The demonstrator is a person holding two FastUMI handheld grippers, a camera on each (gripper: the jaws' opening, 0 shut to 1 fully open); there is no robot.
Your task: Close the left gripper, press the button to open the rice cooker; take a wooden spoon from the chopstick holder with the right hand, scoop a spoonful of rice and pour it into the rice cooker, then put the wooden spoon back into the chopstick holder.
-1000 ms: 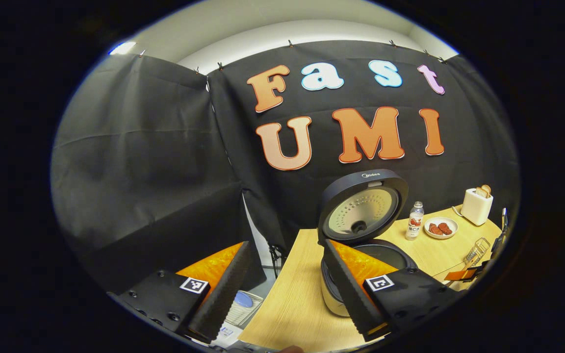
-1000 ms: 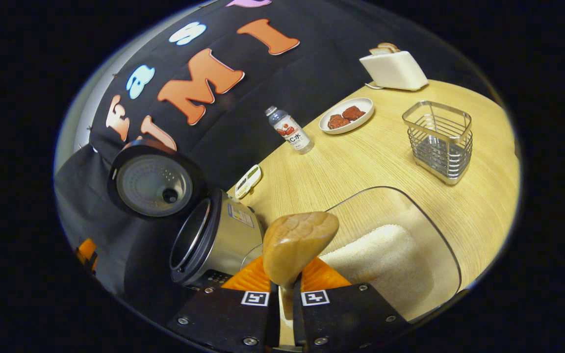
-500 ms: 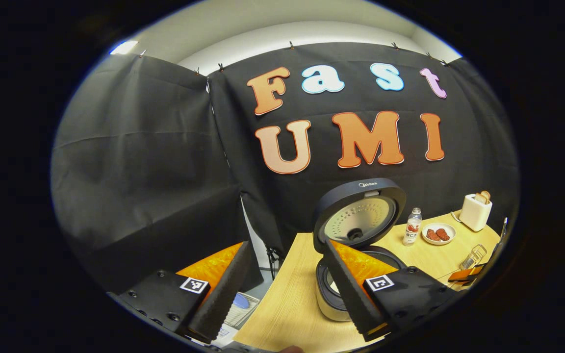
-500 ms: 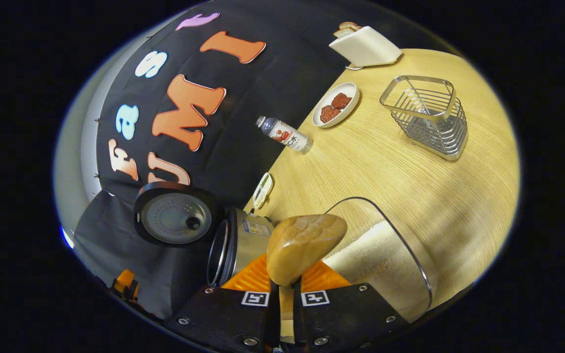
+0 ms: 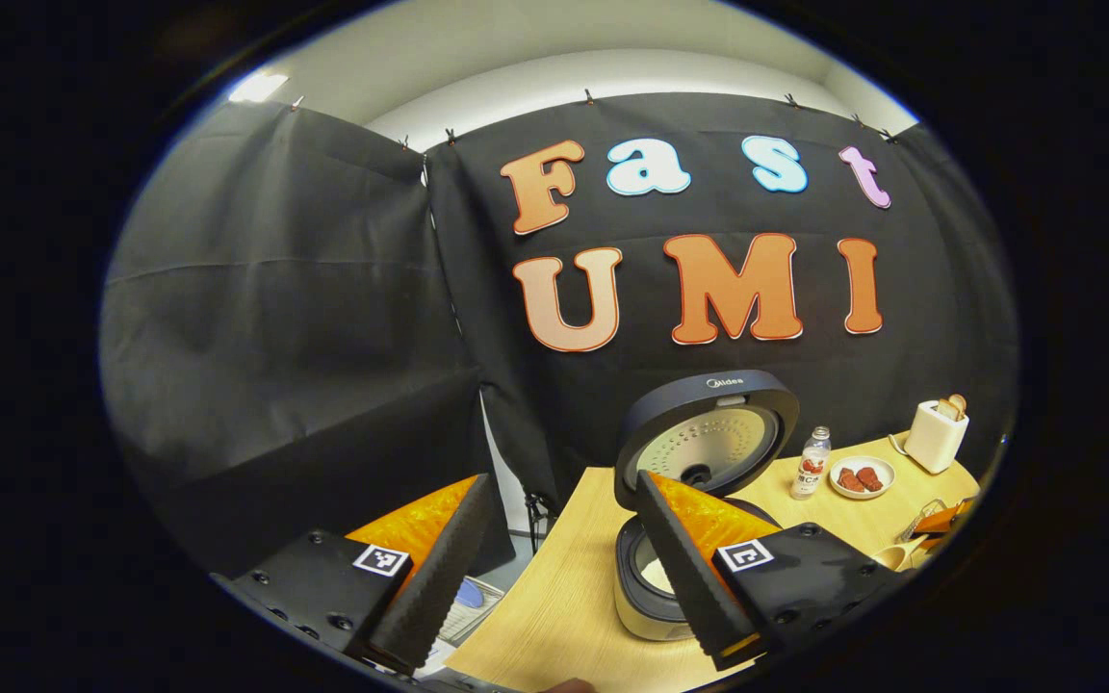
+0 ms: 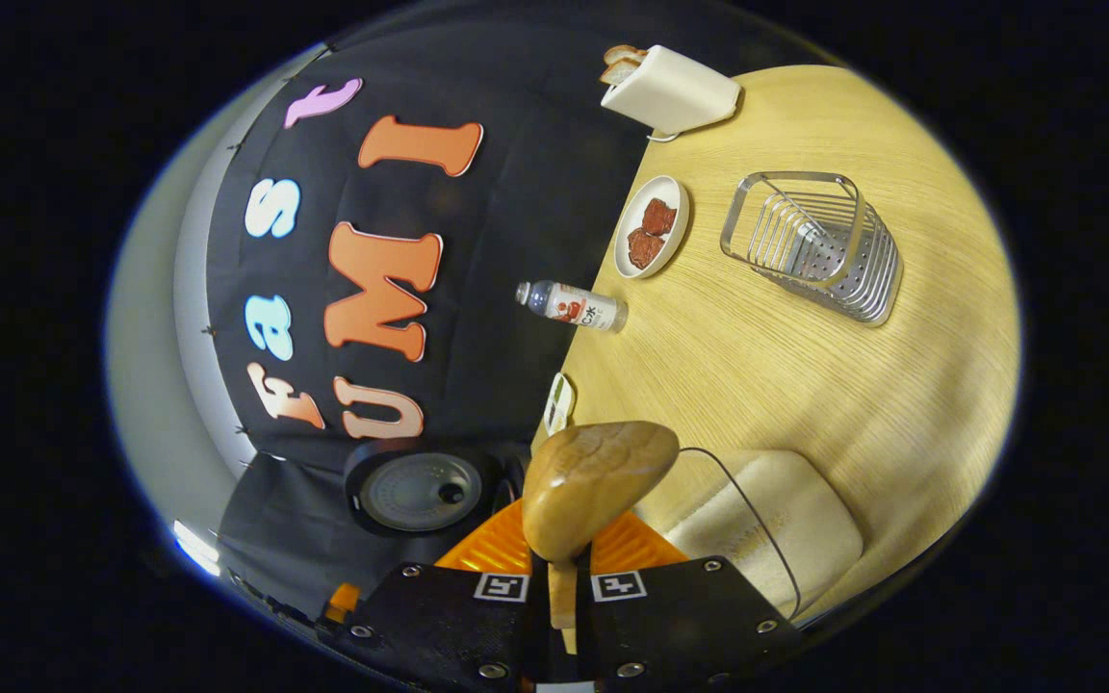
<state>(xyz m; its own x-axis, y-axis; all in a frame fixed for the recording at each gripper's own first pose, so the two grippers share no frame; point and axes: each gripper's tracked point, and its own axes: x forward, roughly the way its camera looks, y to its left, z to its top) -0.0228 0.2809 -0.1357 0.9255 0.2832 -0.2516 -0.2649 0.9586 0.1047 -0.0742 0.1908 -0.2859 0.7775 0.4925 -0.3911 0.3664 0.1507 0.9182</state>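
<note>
Since a second earlier the right gripper view had rolled further, so the table [image 6: 805, 385] stood almost on edge, and the rice cooker [image 5: 670, 587] sat lower and smaller in the left gripper view. Nearest in the right gripper view, the right gripper [image 6: 561, 602] was pinching the handle of the wooden spoon [image 6: 593, 476], whose long axis ran straight away from the camera, bowl forward, over the clear rice container [image 6: 776, 529]. Beyond lay a bottle [image 6: 576, 304], a plate [image 6: 651, 226], the wire chopstick holder [image 6: 810, 245] and, farthest, a toaster [image 6: 670, 89]. The left gripper [image 5: 564, 568] hung spread wide, holding nothing, before the cooker's raised lid [image 5: 704, 438].
</note>
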